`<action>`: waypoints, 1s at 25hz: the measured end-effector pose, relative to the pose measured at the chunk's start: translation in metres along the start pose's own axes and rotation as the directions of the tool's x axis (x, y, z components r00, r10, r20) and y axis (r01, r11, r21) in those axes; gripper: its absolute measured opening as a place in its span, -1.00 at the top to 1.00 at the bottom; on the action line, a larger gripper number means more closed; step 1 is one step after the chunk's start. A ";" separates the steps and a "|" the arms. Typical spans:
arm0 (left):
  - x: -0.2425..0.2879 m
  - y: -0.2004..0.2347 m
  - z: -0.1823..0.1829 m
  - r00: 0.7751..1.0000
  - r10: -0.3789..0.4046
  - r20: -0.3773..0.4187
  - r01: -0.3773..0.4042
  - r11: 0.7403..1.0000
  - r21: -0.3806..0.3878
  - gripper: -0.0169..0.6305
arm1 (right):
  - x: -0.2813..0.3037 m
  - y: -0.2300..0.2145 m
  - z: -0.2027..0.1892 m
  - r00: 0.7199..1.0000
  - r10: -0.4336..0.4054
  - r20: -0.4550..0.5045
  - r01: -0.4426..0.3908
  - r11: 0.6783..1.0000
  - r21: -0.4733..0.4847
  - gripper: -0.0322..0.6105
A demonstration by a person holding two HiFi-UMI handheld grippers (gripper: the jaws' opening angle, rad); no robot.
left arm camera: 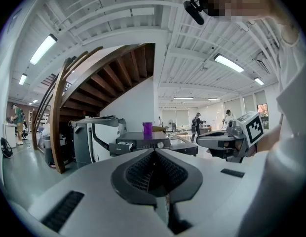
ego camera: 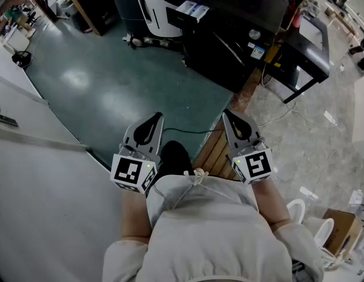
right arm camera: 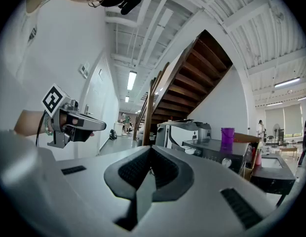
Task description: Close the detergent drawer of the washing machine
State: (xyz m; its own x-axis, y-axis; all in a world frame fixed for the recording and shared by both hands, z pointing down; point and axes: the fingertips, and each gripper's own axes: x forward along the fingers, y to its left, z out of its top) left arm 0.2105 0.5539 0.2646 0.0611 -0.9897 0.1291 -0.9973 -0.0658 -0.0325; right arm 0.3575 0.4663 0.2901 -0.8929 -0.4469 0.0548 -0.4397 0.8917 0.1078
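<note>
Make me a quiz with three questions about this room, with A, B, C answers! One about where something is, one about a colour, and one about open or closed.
1. Where does the cup stand?
A on the floor
B on the washing machine
C on the stairs

2. What colour is the cup?
A yellow
B red
C purple

3. How is the detergent drawer?
A pulled out
B pushed fully in
C lying on the floor

Answers:
1 B, the cup sits on the machine's flat top.
2 C, it shows purple in both gripper views.
3 A, the drawer juts out from the machine's front.
</note>
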 end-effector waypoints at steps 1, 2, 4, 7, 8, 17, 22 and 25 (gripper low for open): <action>0.001 0.000 0.001 1.000 0.002 0.000 -0.002 1.000 -0.003 0.89 | 0.000 -0.001 0.000 1.000 0.000 -0.001 0.000 1.000 -0.002 0.89; 0.003 0.000 0.002 1.000 0.004 0.001 -0.004 1.000 -0.004 0.89 | 0.001 -0.002 -0.001 1.000 0.001 -0.001 -0.001 1.000 -0.005 0.89; 0.005 -0.001 0.002 1.000 0.004 0.005 -0.004 1.000 -0.002 0.89 | 0.001 -0.002 -0.001 1.000 0.004 -0.003 -0.004 1.000 -0.011 0.89; 0.006 -0.004 0.002 1.000 0.000 0.011 0.000 1.000 0.000 0.89 | 0.000 -0.003 -0.002 1.000 0.007 -0.003 -0.007 1.000 -0.014 0.89; 0.007 -0.006 0.002 1.000 -0.002 0.011 0.002 1.000 0.000 0.89 | 0.000 -0.004 -0.003 1.000 0.007 -0.003 -0.007 1.000 -0.011 0.89; 0.012 -0.010 0.001 1.000 -0.004 -0.007 0.004 1.000 -0.001 0.89 | 0.002 -0.011 -0.009 1.000 -0.012 -0.016 0.012 1.000 0.024 0.89; 0.022 -0.006 -0.007 0.999 -0.008 -0.035 0.008 1.000 -0.006 0.89 | 0.013 -0.019 -0.018 0.999 -0.011 -0.030 0.012 0.999 0.048 0.89; 0.034 0.006 -0.007 0.999 -0.007 -0.043 0.007 1.000 -0.005 0.89 | 0.031 -0.023 -0.019 1.000 -0.004 -0.031 0.006 0.999 0.054 0.89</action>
State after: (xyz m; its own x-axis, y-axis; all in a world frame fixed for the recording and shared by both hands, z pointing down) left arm 0.2060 0.5208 0.2755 0.0666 -0.9829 0.1715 -0.9970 -0.0721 -0.0265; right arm 0.3423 0.4304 0.3081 -0.8877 -0.4525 0.0853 -0.4494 0.8917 0.0543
